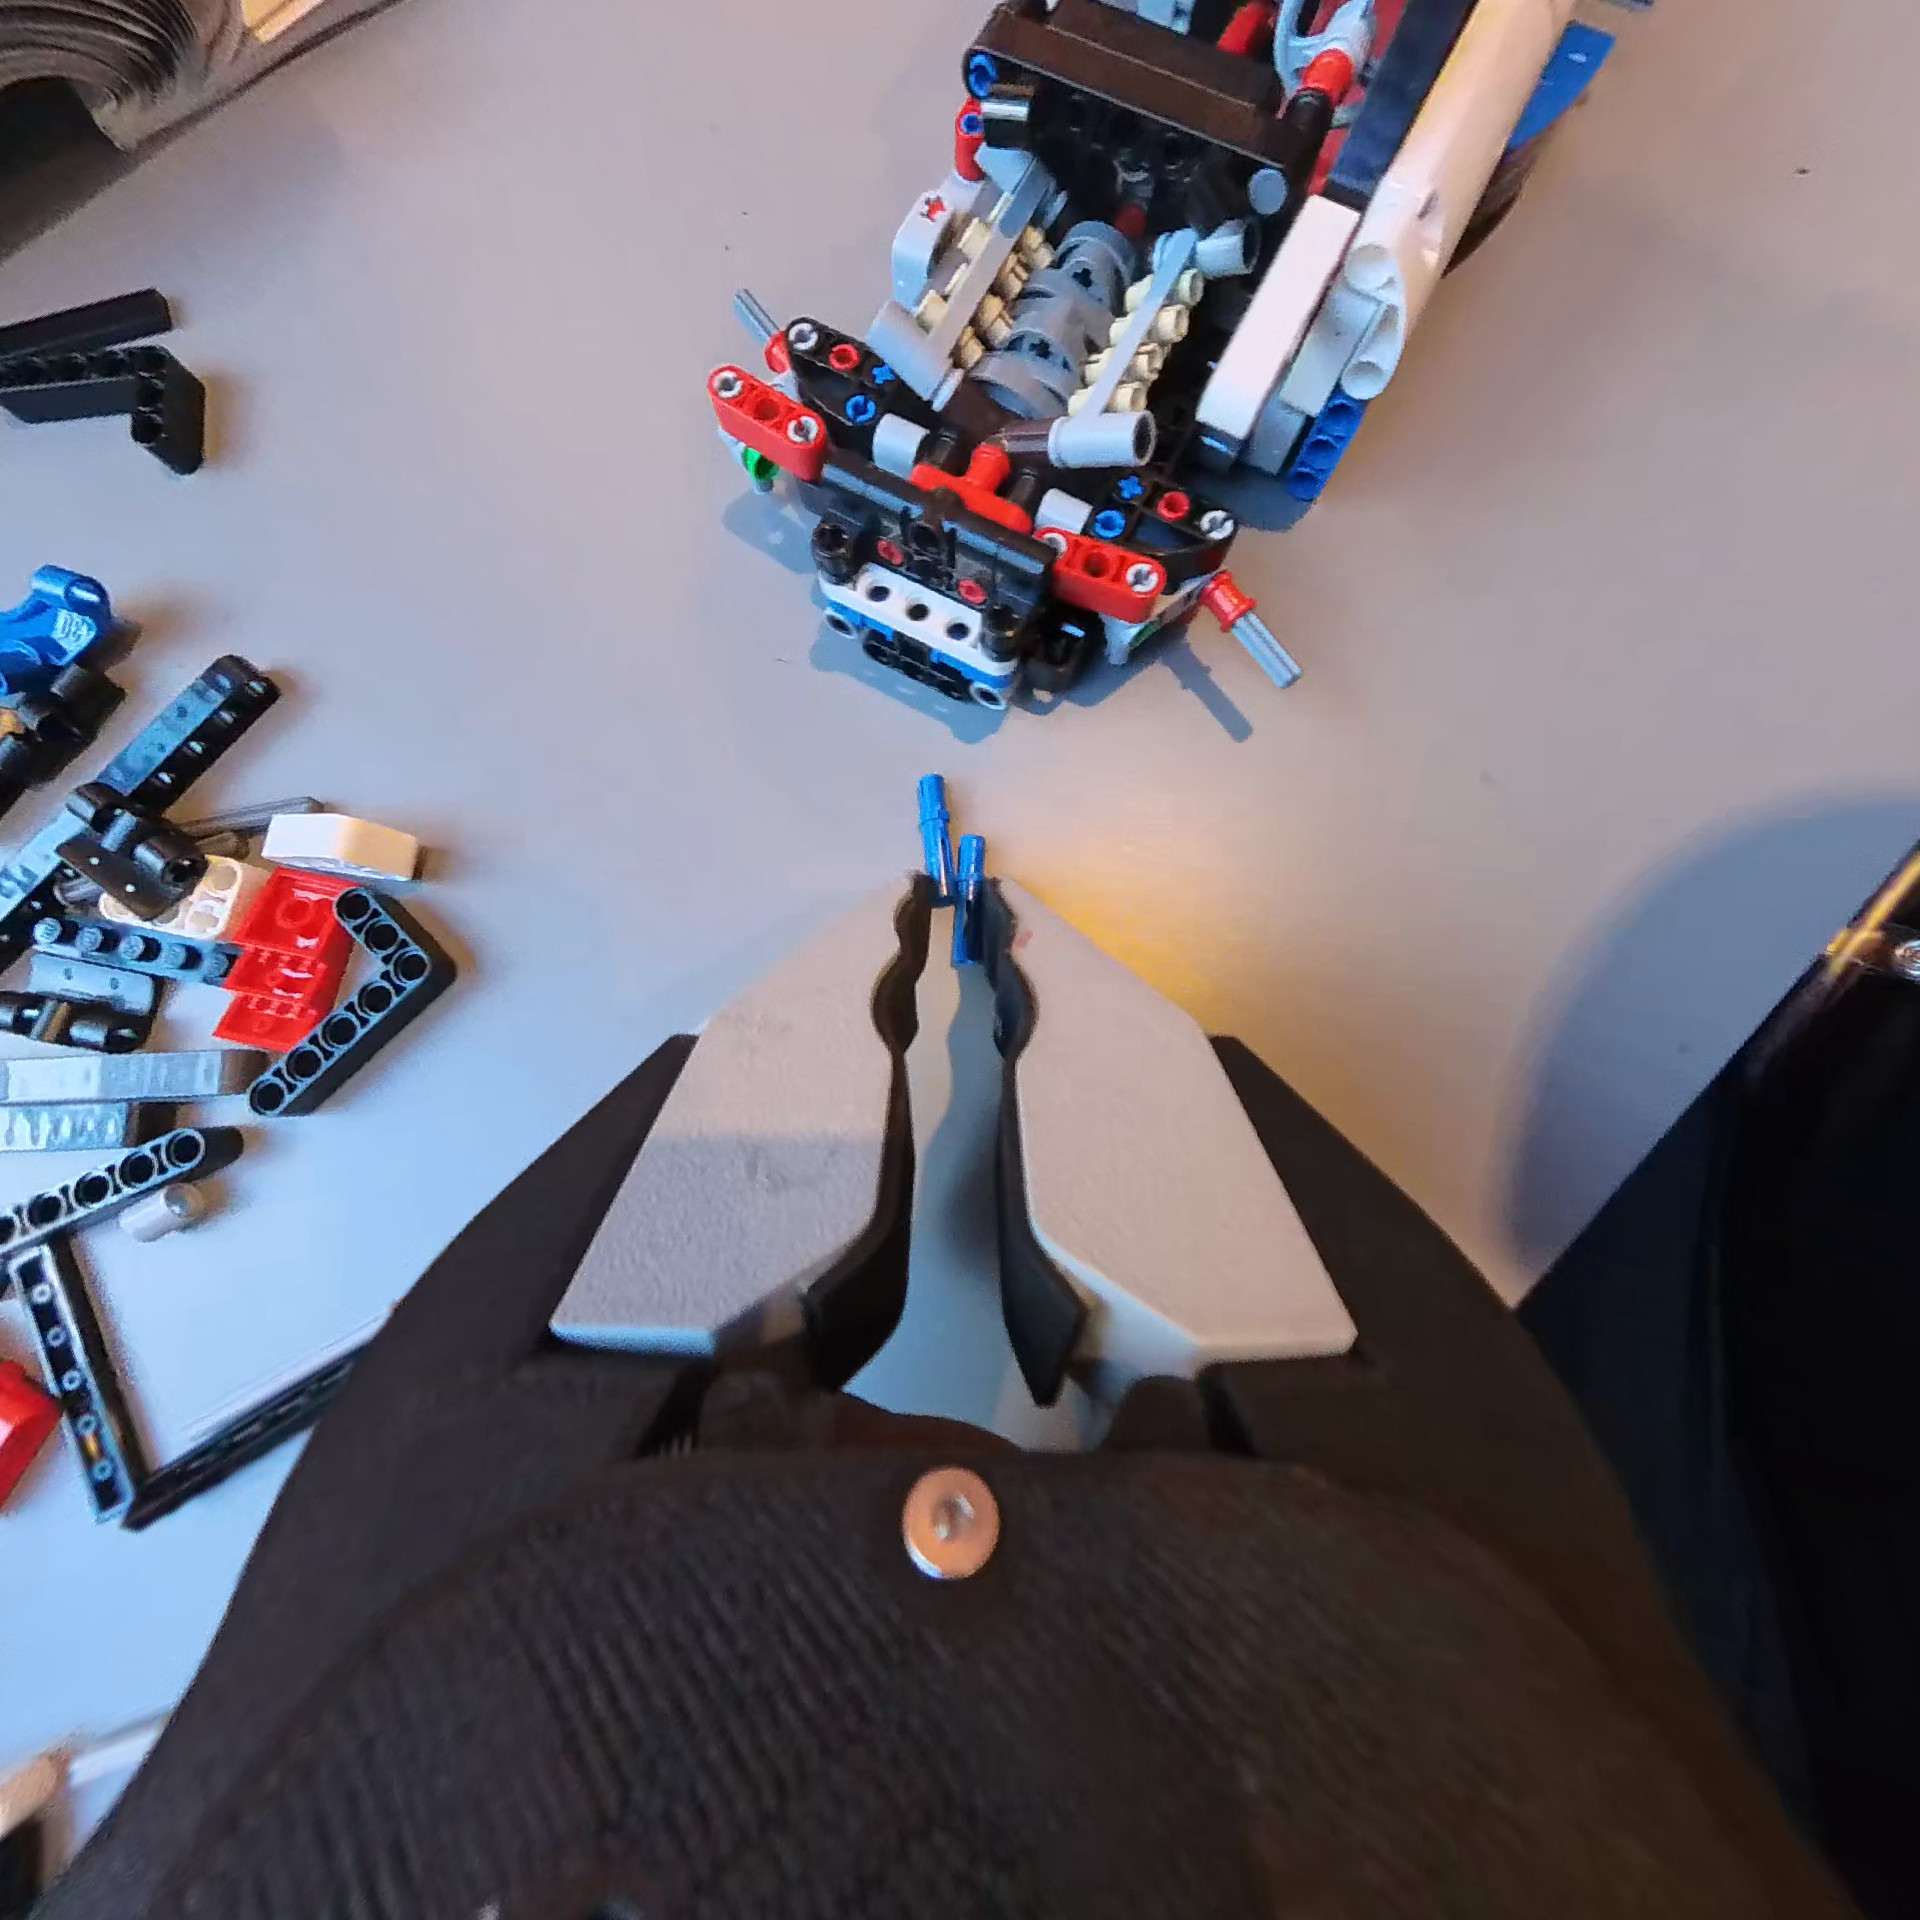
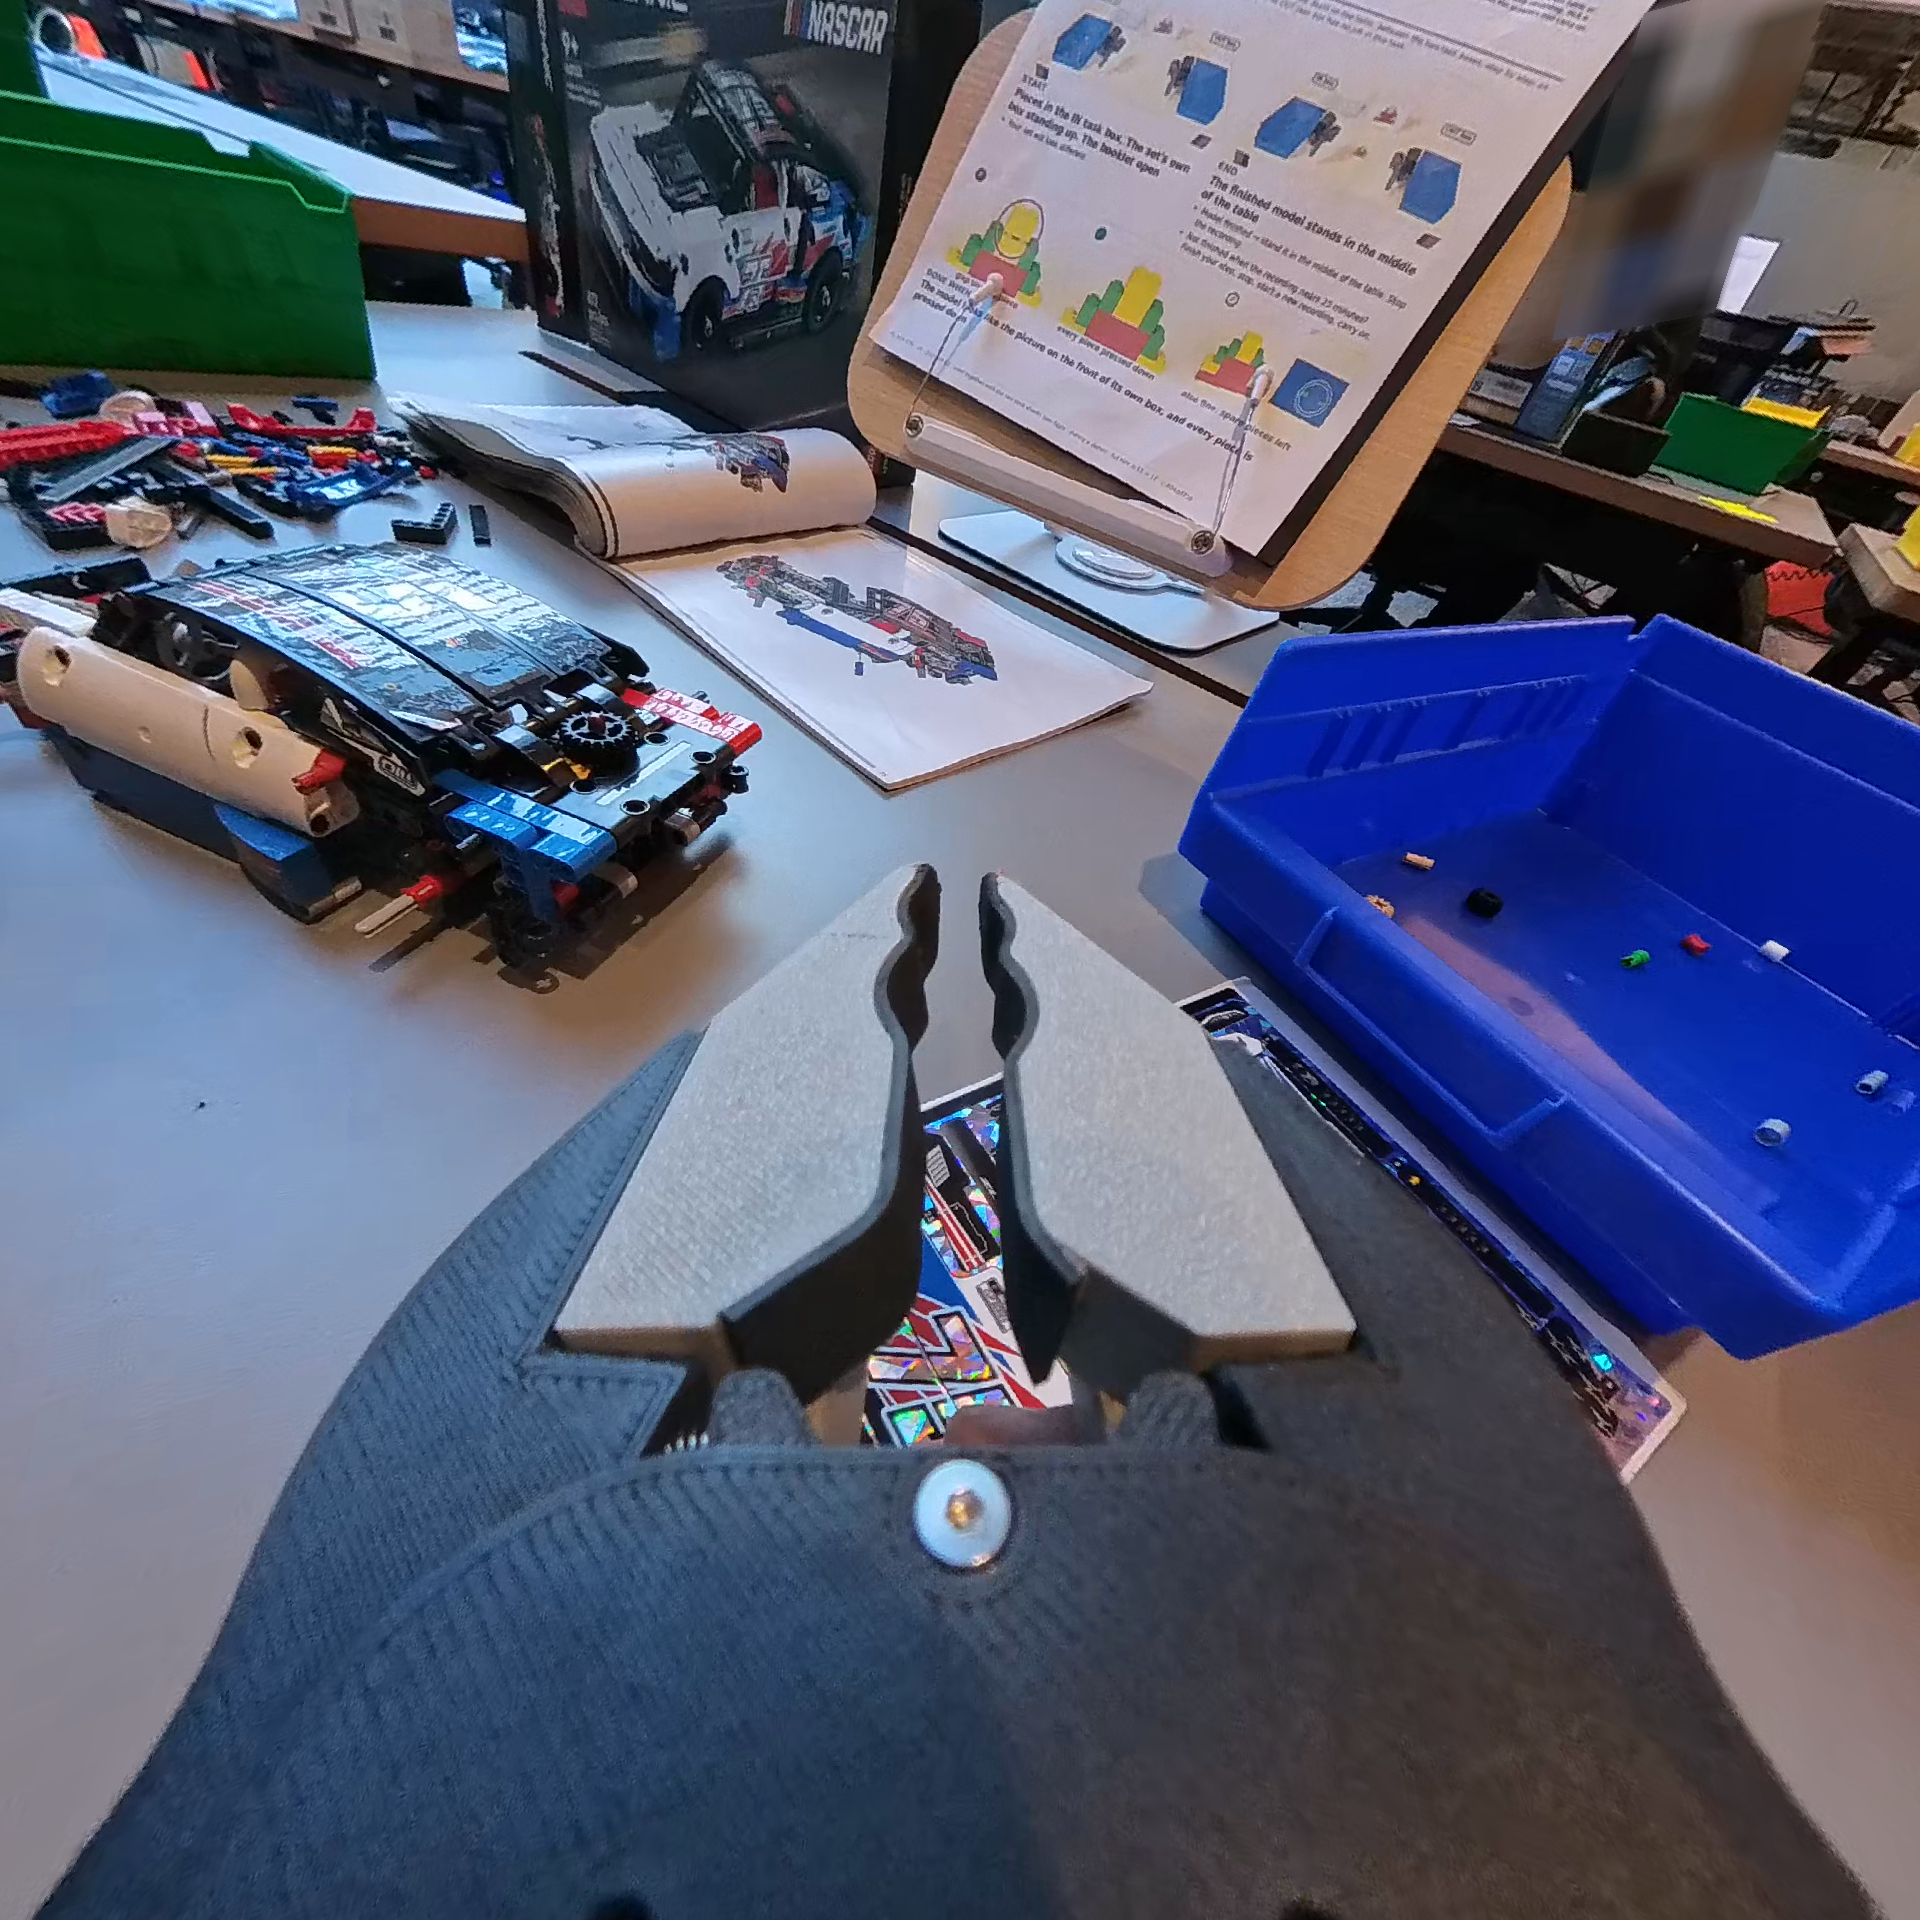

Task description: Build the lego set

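The left hand-held gripper [image 1: 954, 894] hung low over the pale grey surface [image 1: 499, 582], its grey-faced fingers [image 1: 810, 1049] drawn narrow around two small blue plastic pins [image 1: 951, 862]. One pin sat between the fingertips; whether it was truly pinched or only lay on the surface between them could not be told. The other pin lay just beyond the tips. Farther off stood the half-built toy car of black, red, white and blue bricks [image 1: 1070, 343], its near end facing the gripper. A loose heap of black, red and blue beams [image 1: 208, 956] lay at the left.

The right hand-held gripper [image 2: 960, 894] hovered with its jaws narrowly apart and nothing between them, above a glittery sticker sheet [image 2: 961, 1226]. A blue plastic bin [image 2: 1455, 727] holding a few tiny pieces stood at the right. The car [image 2: 353, 717] lay at the far left, an open instruction booklet [image 2: 862, 644] beyond it.
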